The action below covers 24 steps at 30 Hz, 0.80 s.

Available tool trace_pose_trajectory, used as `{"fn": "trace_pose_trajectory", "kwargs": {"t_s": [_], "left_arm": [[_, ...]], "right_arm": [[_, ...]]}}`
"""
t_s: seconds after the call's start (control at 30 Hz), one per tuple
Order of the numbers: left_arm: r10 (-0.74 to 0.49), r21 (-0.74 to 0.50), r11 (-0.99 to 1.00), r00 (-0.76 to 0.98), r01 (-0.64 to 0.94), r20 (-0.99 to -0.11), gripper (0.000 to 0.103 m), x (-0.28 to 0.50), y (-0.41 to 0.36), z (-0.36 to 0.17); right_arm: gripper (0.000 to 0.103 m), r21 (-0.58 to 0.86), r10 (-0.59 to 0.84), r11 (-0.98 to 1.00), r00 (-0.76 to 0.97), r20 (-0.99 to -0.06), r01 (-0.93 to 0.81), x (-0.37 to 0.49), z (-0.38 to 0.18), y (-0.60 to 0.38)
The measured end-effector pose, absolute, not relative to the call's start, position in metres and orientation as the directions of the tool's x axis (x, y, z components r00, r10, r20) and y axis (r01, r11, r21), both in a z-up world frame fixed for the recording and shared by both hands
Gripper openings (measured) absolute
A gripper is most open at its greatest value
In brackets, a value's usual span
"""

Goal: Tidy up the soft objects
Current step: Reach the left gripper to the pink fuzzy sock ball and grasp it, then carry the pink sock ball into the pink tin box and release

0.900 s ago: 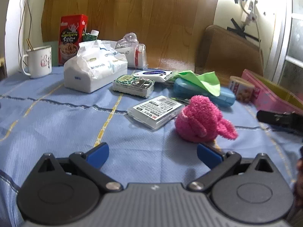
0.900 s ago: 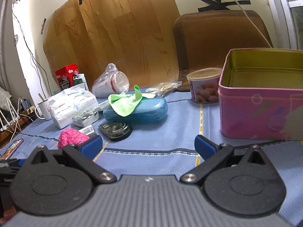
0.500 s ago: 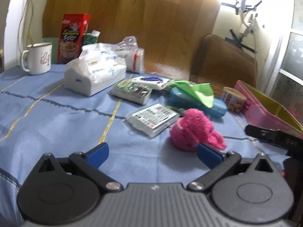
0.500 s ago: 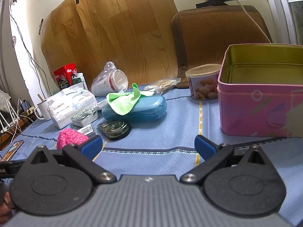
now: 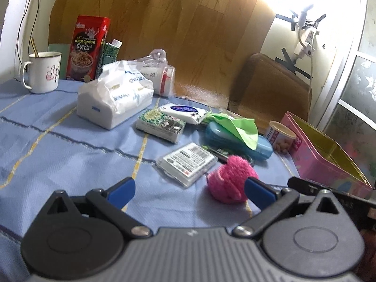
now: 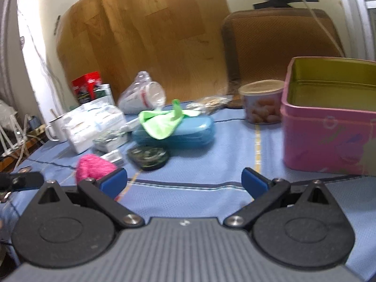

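Observation:
A fluffy pink sock ball lies on the blue tablecloth, just ahead of my left gripper's right fingertip. My left gripper is open and empty. The sock ball also shows in the right wrist view, behind the left fingertip of my right gripper, which is open and empty. A green cloth is draped over a blue case. An open pink tin box stands at the right.
A tissue pack, a white mug, a red snack box, small packets, a flat card pack, a round dark tin and a nut can crowd the table. A brown chair stands behind.
My left gripper has drawn back and swung left, so the pink sock ball now sits lower and nearer its right finger. The right view has shifted slightly and blurred.

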<state>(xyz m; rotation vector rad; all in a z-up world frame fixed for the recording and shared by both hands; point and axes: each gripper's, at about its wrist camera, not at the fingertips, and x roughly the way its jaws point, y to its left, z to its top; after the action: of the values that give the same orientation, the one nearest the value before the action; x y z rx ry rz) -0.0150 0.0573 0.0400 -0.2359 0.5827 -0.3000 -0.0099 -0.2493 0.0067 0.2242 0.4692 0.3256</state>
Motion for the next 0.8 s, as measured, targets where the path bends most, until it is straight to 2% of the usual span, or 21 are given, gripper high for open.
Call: {"fn": "trace_pose_trajectory", "kwargs": {"t_s": [0.07, 0.27, 0.43, 0.53, 0.57, 0.63, 0.7, 0.77, 0.8], "left_arm": [[-0.340, -0.286, 0.933, 0.793, 0.218, -0.506, 0.102, -0.011, 0.057, 0.043], [-0.438, -0.304, 0.898, 0.729, 0.320, -0.526, 0.089, 0.008, 0.042, 0.043], [-0.478, -0.308, 0.878, 0.689, 0.366, -0.545, 0.078, 0.025, 0.018, 0.035], [-0.494, -0.328, 0.869, 0.658, 0.370, -0.568, 0.069, 0.034, 0.009, 0.029], [-0.498, -0.337, 0.867, 0.646, 0.367, -0.578, 0.068, 0.037, 0.006, 0.025], [-0.513, -0.363, 0.858, 0.622, 0.363, -0.592, 0.058, 0.041, 0.002, 0.018], [-0.521, -0.390, 0.853, 0.614, 0.346, -0.593, 0.057, 0.043, 0.000, 0.014], [-0.514, -0.373, 0.857, 0.621, 0.355, -0.591, 0.056, 0.042, -0.006, 0.019], [-0.516, -0.363, 0.857, 0.623, 0.367, -0.587, 0.056, 0.040, -0.011, 0.024]], "right_arm": [[0.103, 0.275, 0.396, 0.912, 0.830, -0.394, -0.304, -0.012, 0.011, -0.239], [0.103, 0.123, 0.488, 0.867, 0.776, -0.400, -0.482, -0.020, 0.019, -0.197], [0.103, -0.008, 0.490, 0.826, 0.725, -0.484, -0.563, -0.010, 0.013, -0.164], [0.103, -0.017, 0.488, 0.814, 0.699, -0.522, -0.581, 0.001, 0.009, -0.154], [0.099, -0.012, 0.491, 0.811, 0.691, -0.530, -0.586, 0.004, 0.008, -0.153], [0.087, 0.008, 0.494, 0.804, 0.661, -0.564, -0.594, 0.014, 0.004, -0.149], [0.066, 0.029, 0.503, 0.804, 0.652, -0.567, -0.594, 0.019, 0.001, -0.149], [0.057, 0.042, 0.492, 0.821, 0.669, -0.557, -0.569, 0.020, 0.003, -0.154], [0.056, 0.074, 0.503, 0.826, 0.670, -0.546, -0.559, 0.019, 0.004, -0.159]]}}
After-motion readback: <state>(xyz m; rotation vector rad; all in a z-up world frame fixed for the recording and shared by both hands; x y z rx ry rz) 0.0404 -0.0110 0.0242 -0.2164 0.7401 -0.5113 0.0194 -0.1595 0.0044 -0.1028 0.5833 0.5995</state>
